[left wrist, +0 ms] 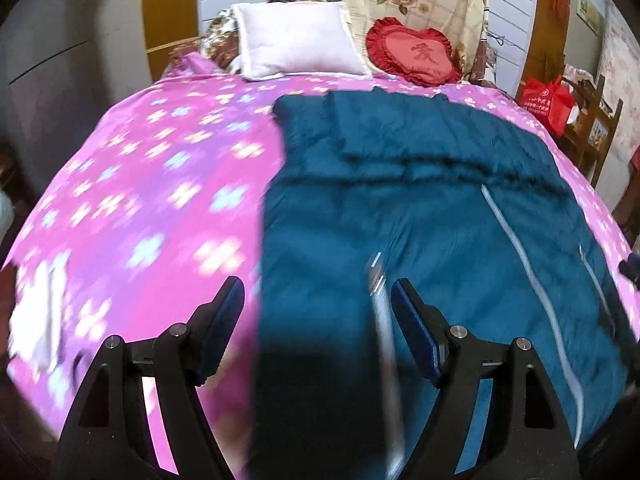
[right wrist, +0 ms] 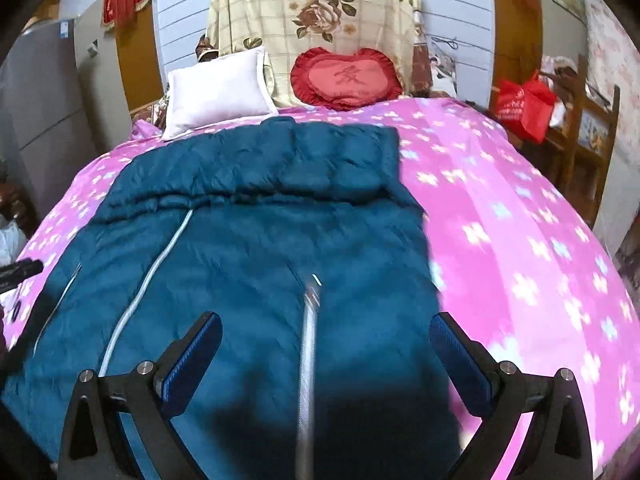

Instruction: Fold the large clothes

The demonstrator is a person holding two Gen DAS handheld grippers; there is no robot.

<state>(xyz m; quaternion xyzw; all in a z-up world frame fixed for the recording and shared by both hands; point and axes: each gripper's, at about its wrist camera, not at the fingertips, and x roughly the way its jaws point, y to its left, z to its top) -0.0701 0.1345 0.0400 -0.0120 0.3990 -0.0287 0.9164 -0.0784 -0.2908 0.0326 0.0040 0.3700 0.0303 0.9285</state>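
A large teal padded jacket [left wrist: 400, 200] [right wrist: 260, 240] lies spread flat on a pink flowered bedspread [left wrist: 160, 200] [right wrist: 520, 240]. A thick fold of its fabric runs across the far part. Silver zippers [left wrist: 378, 280] [right wrist: 308, 320] run along it toward me. My left gripper [left wrist: 318, 292] hovers open over the jacket's left edge, one finger over the pink cover and the other over the teal cloth. My right gripper [right wrist: 326, 320] hangs open above the jacket's right part, astride a zipper. Neither holds anything.
At the head of the bed lie a white pillow [left wrist: 296, 40] [right wrist: 216, 88] and a red heart cushion [left wrist: 416, 52] [right wrist: 344, 78], with a rose-print quilt [right wrist: 320, 12] behind. A red bag [left wrist: 548, 100] [right wrist: 524, 104] sits on a wooden rack [right wrist: 592, 128] at the right. A grey cabinet [right wrist: 44, 100] stands left.
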